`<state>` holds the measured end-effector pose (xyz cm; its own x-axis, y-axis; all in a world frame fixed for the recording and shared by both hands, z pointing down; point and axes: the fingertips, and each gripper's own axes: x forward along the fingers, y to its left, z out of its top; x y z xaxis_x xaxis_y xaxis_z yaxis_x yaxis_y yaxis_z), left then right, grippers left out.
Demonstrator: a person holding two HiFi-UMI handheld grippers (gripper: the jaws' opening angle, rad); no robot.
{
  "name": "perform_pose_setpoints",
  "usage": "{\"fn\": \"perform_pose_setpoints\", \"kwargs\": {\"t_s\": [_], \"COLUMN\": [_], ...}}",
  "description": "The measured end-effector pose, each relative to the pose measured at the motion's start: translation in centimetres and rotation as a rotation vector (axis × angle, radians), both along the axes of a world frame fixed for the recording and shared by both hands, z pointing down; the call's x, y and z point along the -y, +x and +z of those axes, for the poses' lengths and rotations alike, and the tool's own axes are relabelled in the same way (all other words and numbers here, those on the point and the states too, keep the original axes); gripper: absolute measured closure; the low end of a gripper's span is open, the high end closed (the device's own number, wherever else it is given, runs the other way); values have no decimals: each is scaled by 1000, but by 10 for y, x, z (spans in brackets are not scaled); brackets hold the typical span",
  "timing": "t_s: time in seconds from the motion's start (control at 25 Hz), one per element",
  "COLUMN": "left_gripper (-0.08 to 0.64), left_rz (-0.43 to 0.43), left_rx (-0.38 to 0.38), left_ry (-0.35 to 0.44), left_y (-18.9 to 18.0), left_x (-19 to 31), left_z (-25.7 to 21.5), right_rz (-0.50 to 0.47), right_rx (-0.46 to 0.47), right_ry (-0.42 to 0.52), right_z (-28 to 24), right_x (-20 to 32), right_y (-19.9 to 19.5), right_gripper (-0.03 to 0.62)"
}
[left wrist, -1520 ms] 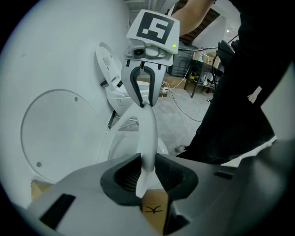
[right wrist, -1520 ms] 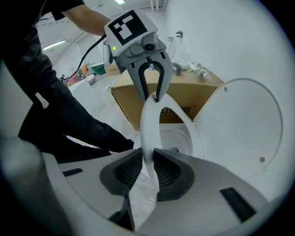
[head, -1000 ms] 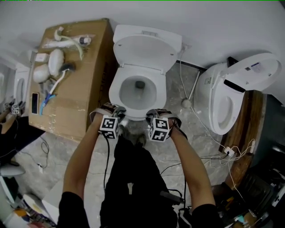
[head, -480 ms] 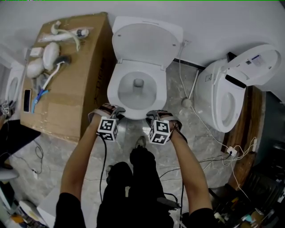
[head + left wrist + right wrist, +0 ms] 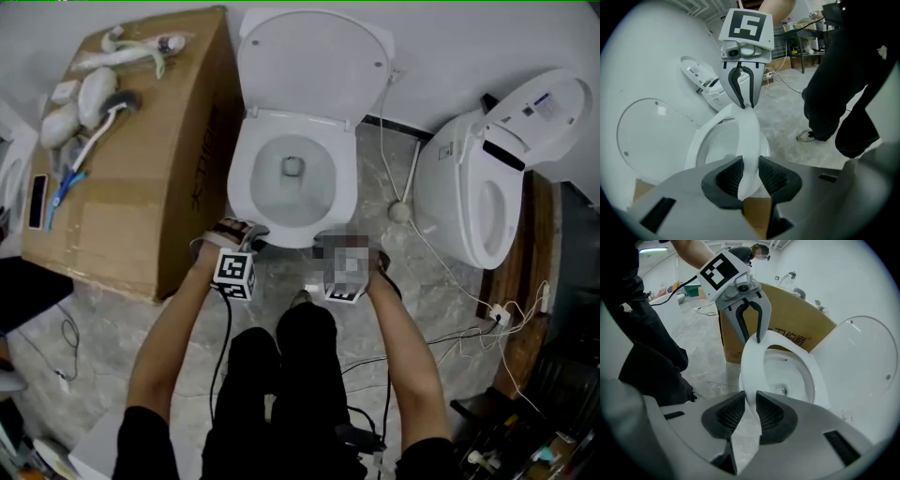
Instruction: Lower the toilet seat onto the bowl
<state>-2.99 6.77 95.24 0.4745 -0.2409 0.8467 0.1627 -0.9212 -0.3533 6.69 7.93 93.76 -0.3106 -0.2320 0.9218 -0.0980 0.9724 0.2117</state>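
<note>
As the left gripper [image 5: 750, 173] and right gripper [image 5: 750, 411] each pinched the seat [image 5: 749, 133] at its front, it lay on or just above the bowl [image 5: 281, 199]. Almost done, I think; next it needed a soft let-go.

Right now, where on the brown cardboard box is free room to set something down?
The brown cardboard box is bare along its side next to the white toilet. Its far left part is crowded with white parts and a blue-handled tool.

white oval toilet seat [image 5: 240, 183] lies lowered over the white bowl [image 5: 277, 199], seemingly resting on its rim.
</note>
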Motion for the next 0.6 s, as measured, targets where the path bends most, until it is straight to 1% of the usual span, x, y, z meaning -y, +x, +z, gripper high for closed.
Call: {"fn": "perform_pose_setpoints", "kwargs": {"t_s": [0.12, 0.4, 0.48, 0.6], "left_gripper": [442, 439, 439, 439], "left_rz": [-13, 15, 19, 31], "left_rx": [-4, -9, -4, 18], "left_ry": [46, 114, 116, 87], "left_y": [-1, -4, -4, -4], "left_x": [-2, -8, -11, -16], "left_z": [22, 70, 81, 96], "right_rz": [5, 8, 17, 33], "right_rx": [-10, -35, -37, -47], "right_ry": [23, 51, 53, 56], "right_z": [24, 67, 77, 89], "right_x": [-4, -10, -11, -12], "right_y": [-2, -4, -3, -2], "right_gripper": [500, 503, 503, 505]}}
